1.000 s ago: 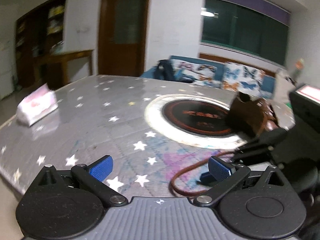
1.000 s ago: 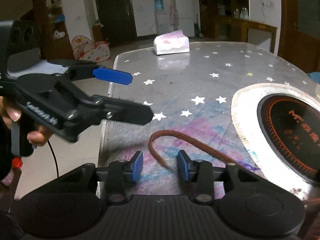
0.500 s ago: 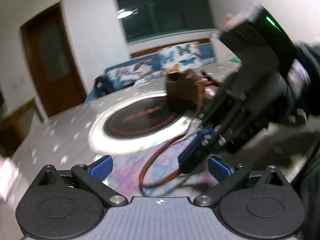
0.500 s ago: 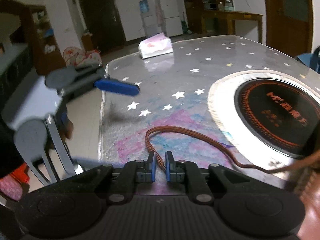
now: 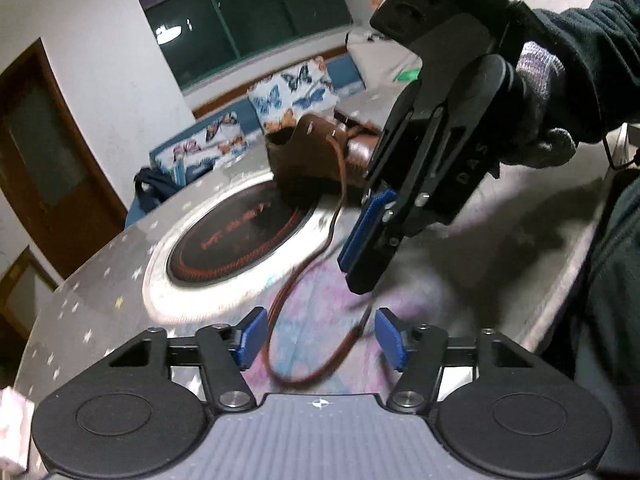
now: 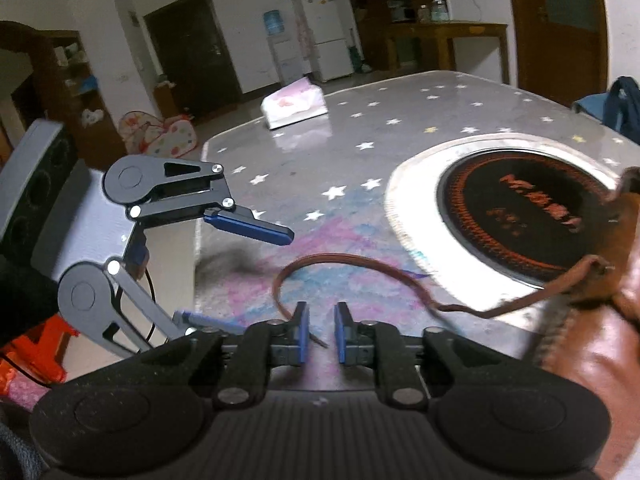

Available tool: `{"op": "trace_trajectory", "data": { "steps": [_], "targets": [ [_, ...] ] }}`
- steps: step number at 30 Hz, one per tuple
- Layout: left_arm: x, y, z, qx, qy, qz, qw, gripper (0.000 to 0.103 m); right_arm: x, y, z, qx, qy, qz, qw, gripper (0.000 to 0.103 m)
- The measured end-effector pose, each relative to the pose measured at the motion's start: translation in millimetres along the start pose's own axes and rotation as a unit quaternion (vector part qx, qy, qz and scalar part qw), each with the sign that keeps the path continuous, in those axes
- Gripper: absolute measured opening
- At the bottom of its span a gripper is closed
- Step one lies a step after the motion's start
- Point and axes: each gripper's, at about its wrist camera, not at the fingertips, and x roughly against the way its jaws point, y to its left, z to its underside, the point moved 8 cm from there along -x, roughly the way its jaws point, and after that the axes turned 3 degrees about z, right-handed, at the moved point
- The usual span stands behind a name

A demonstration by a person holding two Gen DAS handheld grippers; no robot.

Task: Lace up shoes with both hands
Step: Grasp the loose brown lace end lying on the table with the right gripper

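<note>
Looping across a star-patterned table (image 6: 400, 120), brown lace (image 5: 280, 320) between the left gripper (image 5: 320, 338) pads, jaws just closing, untouched, right gripper (image 6: 321, 334) just opening, lace end loose between, shoe (image 5: 320, 152) at twelve o'clock.

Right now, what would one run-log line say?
left gripper: jaws just closing around lace loop, not gripping | right gripper: jaws just opened, lace tip between | shoe: on table

My left wrist view rides low over the starred table (image 5: 100, 288), facing the sofa and window, my right wrist view (image 6: 400, 128) looks the opposite way toward a fridge, both close, sharing the round hob (image 5: 240, 236) (image 6: 528, 208) and lace (image 5: 296, 300) (image 6: 360, 264).
</note>
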Motion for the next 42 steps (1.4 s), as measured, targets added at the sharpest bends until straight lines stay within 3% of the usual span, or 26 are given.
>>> {"op": "trace_trajectory", "data": {
  "steps": [3,8,9,11,14,20,22,24,26,30,34,37,42],
  "targets": [
    [5,5,6,0.000,0.010,-0.008,0.9999,0.060,-13,11,-1,0.021,0.001,-0.010,1.000,0.029],
    [8,3,7,-0.019,0.010,-0.007,0.9997,0.060,-30,19,9,0.043,0.027,-0.008,0.999,0.031],
    [8,3,7,-0.023,0.010,-0.007,0.9997,0.060,-30,19,12,0.046,0.027,-0.008,0.999,0.029],
    [6,1,8,-0.030,0.013,-0.003,0.9995,0.060,-27,17,14,0.047,0.031,0.003,0.998,0.008],
    [0,-2,6,-0.041,0.014,0.003,0.9990,0.060,-22,14,17,0.041,0.036,0.008,0.998,0.003],
    [-10,-15,-4,-0.092,0.002,0.006,0.9958,0.060,2,4,11,-0.005,0.027,-0.013,1.000,0.003],
    [-15,-17,-10,-0.102,-0.003,0.010,0.9947,0.055,12,0,7,-0.017,0.025,-0.019,0.999,0.003],
    [-20,-19,-14,-0.106,-0.007,0.015,0.9942,0.040,20,-4,3,-0.027,0.024,-0.024,0.999,0.003],
    [-27,-22,-16,-0.111,-0.005,0.025,0.9935,0.032,27,-8,1,-0.030,0.021,-0.021,0.999,0.003],
    [-27,-26,-16,-0.128,-0.003,0.038,0.9911,0.033,33,-14,0,-0.024,0.018,-0.003,1.000,0.003],
    [-20,-16,-11,-0.121,0.007,0.028,0.9923,0.033,24,-10,5,-0.008,0.021,-0.003,1.000,0.010],
    [-15,-10,-6,-0.123,0.017,0.021,0.9921,0.033,12,-1,11,0.013,0.027,-0.004,1.000,0.021],
    [-15,-11,-4,-0.136,0.021,0.026,0.9901,0.034,-8,9,20,0.043,0.044,0.005,0.998,0.021]
  ]
}}
